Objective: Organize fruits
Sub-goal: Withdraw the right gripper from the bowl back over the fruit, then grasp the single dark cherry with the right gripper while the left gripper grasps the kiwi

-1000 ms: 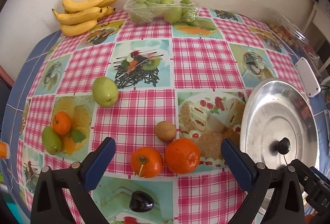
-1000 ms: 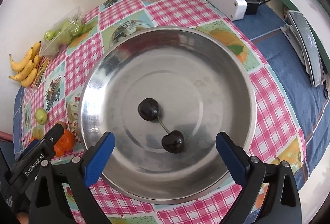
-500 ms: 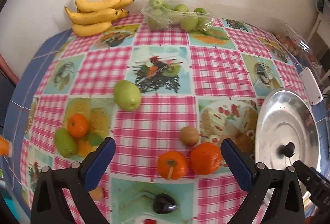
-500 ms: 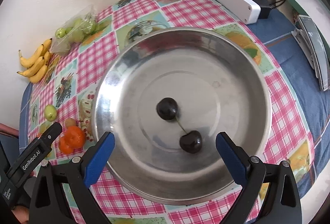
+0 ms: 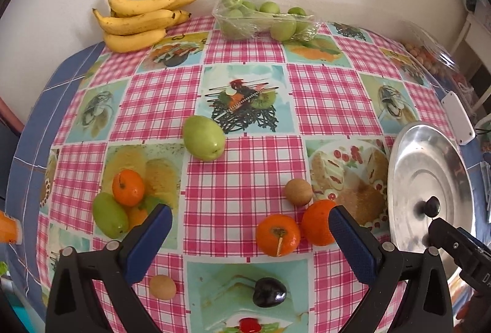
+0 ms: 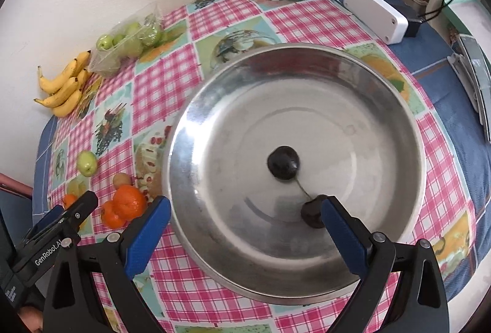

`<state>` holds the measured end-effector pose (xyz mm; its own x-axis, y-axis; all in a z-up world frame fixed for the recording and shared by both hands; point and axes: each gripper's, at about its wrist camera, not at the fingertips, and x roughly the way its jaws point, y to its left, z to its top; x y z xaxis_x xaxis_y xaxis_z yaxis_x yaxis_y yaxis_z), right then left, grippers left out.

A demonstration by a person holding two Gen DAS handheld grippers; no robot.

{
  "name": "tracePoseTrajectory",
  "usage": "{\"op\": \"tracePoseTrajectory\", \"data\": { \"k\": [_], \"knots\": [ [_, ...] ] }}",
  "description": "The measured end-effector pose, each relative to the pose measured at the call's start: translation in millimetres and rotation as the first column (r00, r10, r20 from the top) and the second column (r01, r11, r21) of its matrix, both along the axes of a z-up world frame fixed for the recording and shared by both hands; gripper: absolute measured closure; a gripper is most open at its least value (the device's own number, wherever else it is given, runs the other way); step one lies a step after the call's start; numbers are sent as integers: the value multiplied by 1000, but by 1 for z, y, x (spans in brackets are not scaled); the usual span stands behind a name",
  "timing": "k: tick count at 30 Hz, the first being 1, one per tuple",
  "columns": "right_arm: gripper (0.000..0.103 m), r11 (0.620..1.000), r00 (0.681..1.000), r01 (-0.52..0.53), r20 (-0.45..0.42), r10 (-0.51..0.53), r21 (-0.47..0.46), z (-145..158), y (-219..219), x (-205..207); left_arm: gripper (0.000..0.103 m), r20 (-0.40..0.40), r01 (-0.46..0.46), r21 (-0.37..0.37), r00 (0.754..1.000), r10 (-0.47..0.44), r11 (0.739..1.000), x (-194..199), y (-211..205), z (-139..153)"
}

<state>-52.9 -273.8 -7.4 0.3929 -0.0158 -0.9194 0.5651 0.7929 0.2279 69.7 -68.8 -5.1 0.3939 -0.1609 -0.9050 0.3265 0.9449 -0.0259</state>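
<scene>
- The left gripper (image 5: 250,236) is hovering over the checked surface (image 5: 245,176), its blue fingers (image 5: 150,241) standing wide apart and holding nothing.
- Between those fingers, low in the left wrist frame, two oranges (image 5: 277,234) are lying side by side and touching, with a small brown fruit (image 5: 298,191) just above them.
- A dark cherry (image 5: 269,292) is lying at the bottom centre, and a green pear-shaped fruit (image 5: 204,138) is sitting near mid-frame.
- Bananas (image 5: 138,20) and a wrapped tray of green fruit (image 5: 264,17) are resting at the top, against the wall.
- The right gripper (image 6: 245,224) is hanging over the steel bowl (image 6: 214,106), fingers (image 6: 346,236) spread and empty.
- Two joined cherries (image 6: 283,162) are lying inside the bowl, the lower one partly hidden by the right finger.
</scene>
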Motion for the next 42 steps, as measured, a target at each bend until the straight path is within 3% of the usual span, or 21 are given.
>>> {"op": "tracePoseTrajectory", "data": {
  "k": [10, 17, 21, 25, 30, 36, 42],
  "knots": [
    [5, 999, 999, -36, 11, 36, -32, 7, 22, 13, 1, 17, -129, -57, 991, 130, 990, 16, 37, 9],
    [5, 996, 996, -83, 30, 84, -38, 12, 44, 24, 1, 7, -224, -48, 974, 225, 973, 28, 68, 11],
    [5, 992, 992, -123, 32, 124, -41, 13, 61, 32, 1, 5, -250, -4, 968, 250, 968, 30, 83, 11],
    [5, 986, 986, -162, 36, 163, -34, 13, 78, 40, 0, -14, -281, -16, 960, 281, 959, 33, 102, 10],
    [5, 975, 975, -222, 18, 222, -18, 8, 101, 50, 0, -15, -288, -26, 958, 288, 957, 32, 120, 12],
    [5, 963, 963, -271, -13, 271, 8, 0, 121, 55, 0, -79, -304, -83, 951, 298, 949, 27, 136, 5],
    [5, 949, 948, -311, -60, 313, 45, -14, 138, 55, 0, -139, -279, -56, 953, 269, 959, 17, 130, -16]
  ]
}}
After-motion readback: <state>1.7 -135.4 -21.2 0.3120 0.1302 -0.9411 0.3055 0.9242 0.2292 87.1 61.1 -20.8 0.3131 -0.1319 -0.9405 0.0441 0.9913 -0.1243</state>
